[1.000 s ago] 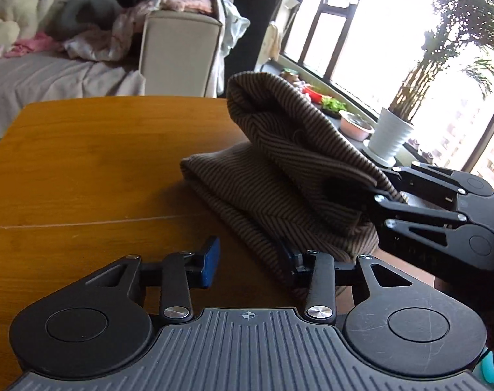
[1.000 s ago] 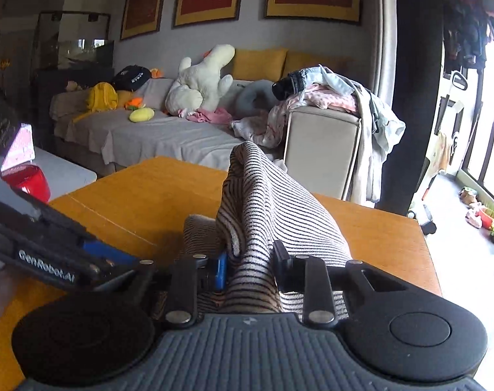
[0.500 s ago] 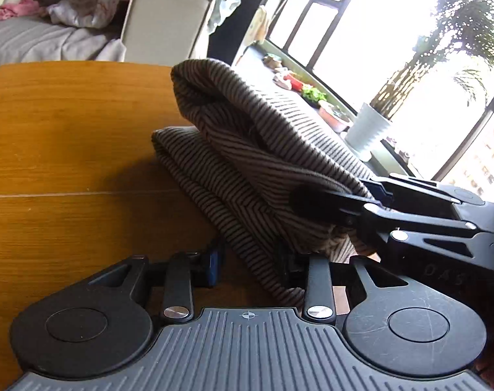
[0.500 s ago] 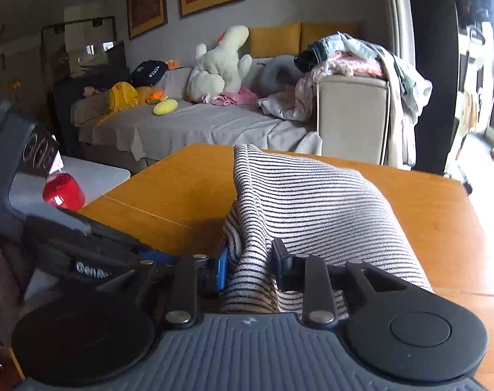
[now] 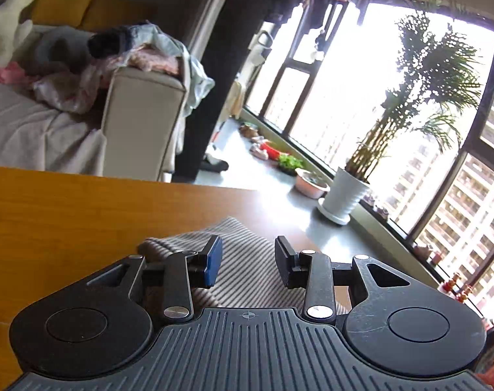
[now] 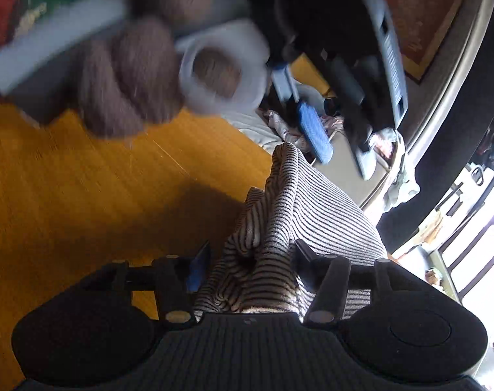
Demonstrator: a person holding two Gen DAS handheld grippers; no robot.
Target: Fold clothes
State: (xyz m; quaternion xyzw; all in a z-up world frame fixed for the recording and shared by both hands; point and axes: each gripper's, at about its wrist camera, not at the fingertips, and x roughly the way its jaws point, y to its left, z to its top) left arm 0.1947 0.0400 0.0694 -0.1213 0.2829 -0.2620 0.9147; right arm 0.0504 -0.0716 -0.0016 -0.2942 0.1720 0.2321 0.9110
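A brown-and-cream striped garment (image 5: 247, 288) lies folded on the orange wooden table (image 5: 67, 221). My left gripper (image 5: 248, 247) hovers just above its near part, jaws a small gap apart with nothing pinched. In the right wrist view the garment (image 6: 328, 208) bunches up between the fingers of my right gripper (image 6: 251, 254). Those jaws are opening, and the blue pad (image 6: 198, 270) stands just off the cloth. The left gripper's blue pad (image 6: 312, 133) shows blurred above the garment's far end.
A hand in a brown knit sleeve (image 6: 126, 78) is blurred over the table (image 6: 84, 195). Beyond the table's far edge stand a beige sofa arm (image 5: 142, 123) heaped with clothes (image 5: 142, 55) and a potted palm (image 5: 344, 195) by the windows.
The left gripper has lifted off the garment, which now lies lower and flatter. The right gripper has rolled and spread its jaws from a pinch on the cloth.
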